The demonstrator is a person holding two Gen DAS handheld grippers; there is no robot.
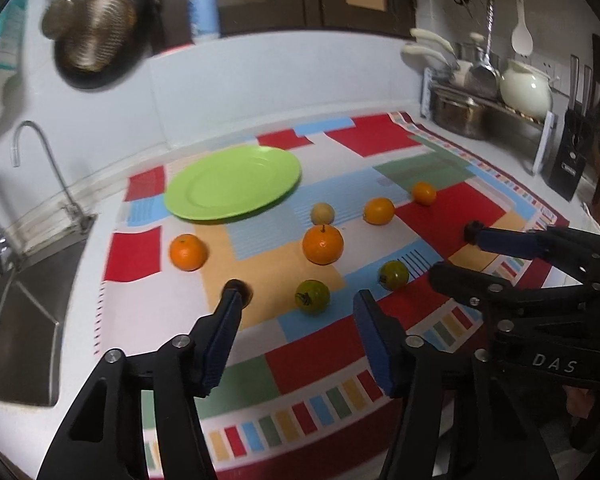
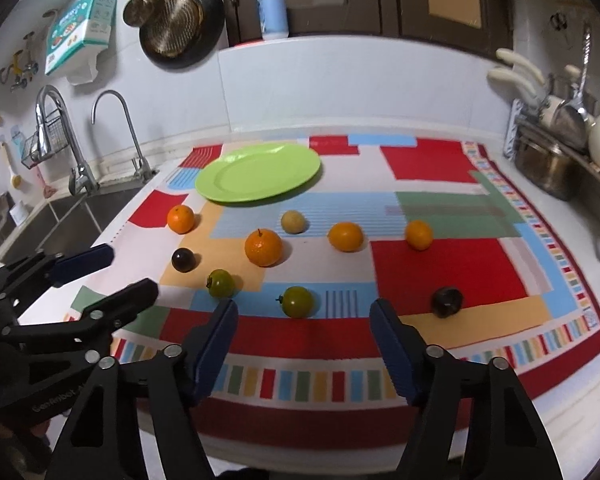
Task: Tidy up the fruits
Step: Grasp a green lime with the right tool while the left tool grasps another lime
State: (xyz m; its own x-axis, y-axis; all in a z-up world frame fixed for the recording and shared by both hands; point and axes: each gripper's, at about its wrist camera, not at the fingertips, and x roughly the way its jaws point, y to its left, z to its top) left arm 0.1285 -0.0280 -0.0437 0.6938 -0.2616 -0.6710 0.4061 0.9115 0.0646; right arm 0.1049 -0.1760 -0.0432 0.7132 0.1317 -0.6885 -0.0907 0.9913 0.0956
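A green plate (image 2: 258,174) lies empty at the back of a patchwork cloth (image 2: 448,276); it also shows in the left wrist view (image 1: 232,182). Loose fruit lie in front of it: a big orange (image 2: 263,247), a smaller orange (image 2: 181,219), two yellow-orange fruits (image 2: 345,236) (image 2: 419,234), a pale round fruit (image 2: 293,221), two green tomatoes (image 2: 220,283) (image 2: 297,301) and two dark fruits (image 2: 183,259) (image 2: 447,301). My left gripper (image 1: 298,306) is open above the near green tomato (image 1: 312,296). My right gripper (image 2: 304,314) is open and empty over the cloth's front.
A steel sink (image 2: 72,216) with taps (image 2: 128,128) lies left of the cloth. A rack with pots and a white jar (image 1: 526,88) and a knife block (image 1: 572,160) stand at the right. A pan (image 2: 180,24) hangs on the wall.
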